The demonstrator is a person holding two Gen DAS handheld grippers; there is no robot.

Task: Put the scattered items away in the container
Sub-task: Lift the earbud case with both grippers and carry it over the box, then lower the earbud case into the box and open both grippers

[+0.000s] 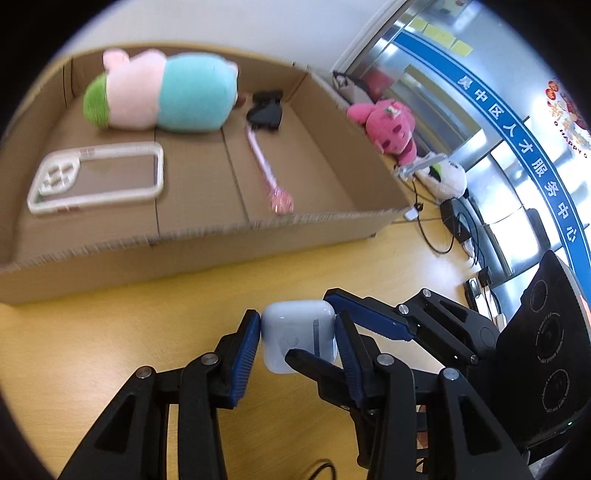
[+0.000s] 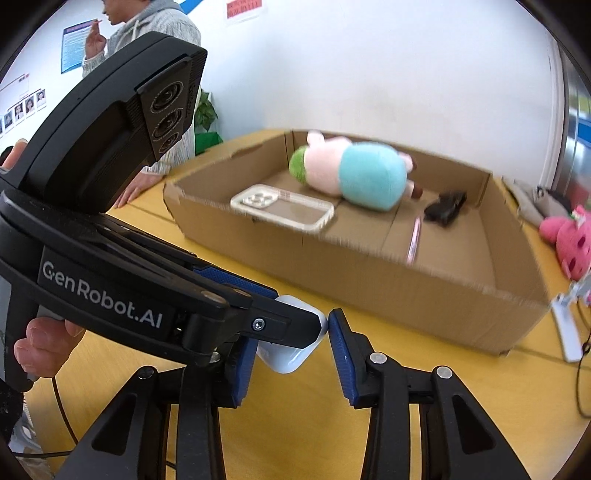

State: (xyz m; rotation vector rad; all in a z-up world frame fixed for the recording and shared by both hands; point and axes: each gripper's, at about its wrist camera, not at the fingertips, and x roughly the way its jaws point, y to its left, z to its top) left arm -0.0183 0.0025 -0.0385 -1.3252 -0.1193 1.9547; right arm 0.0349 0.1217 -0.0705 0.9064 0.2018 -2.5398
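Your left claw [image 1: 297, 339] pinches the small white rounded plastic earbud case [image 1: 295, 334], blue ribbed pads pressed on both its sides, just above the yellow wooden counter [image 1: 110, 332]. Your right claw [image 2: 291, 347] comes in from the right at the same case [image 2: 286, 360]. In the left wrist view its fingers sit on the case's right side and front. In the right wrist view its left pad touches the case and its right pad looks just clear, so I cannot tell if that claw really grips. The two claws crowd each other: the left one's black finger crosses in front of the right camera and hides most of the case.

Just beyond, the low front wall of the wide shallow brown cardboard box [image 1: 184, 240] stands between the case and the box floor. Inside lie:
- a clear phone cover with a pale rim [image 1: 96, 177], flat, front left
- a thin pink wand with a sparkly tip [image 1: 266, 170], right of centre
- a small black object [image 1: 264, 110] at the wand's far end, too blurred to name
- a pink, teal and green plush toy [image 1: 159, 92], on its side along the back wall

Outside the box's right wall sit a hot-pink plush [image 1: 388, 129], a white plush [image 1: 447, 177] and black cables [image 1: 450, 225]. At the counter's far left a person in a grey hoodie [image 2: 162, 33] rests a hand [image 2: 138, 188] on the edge.
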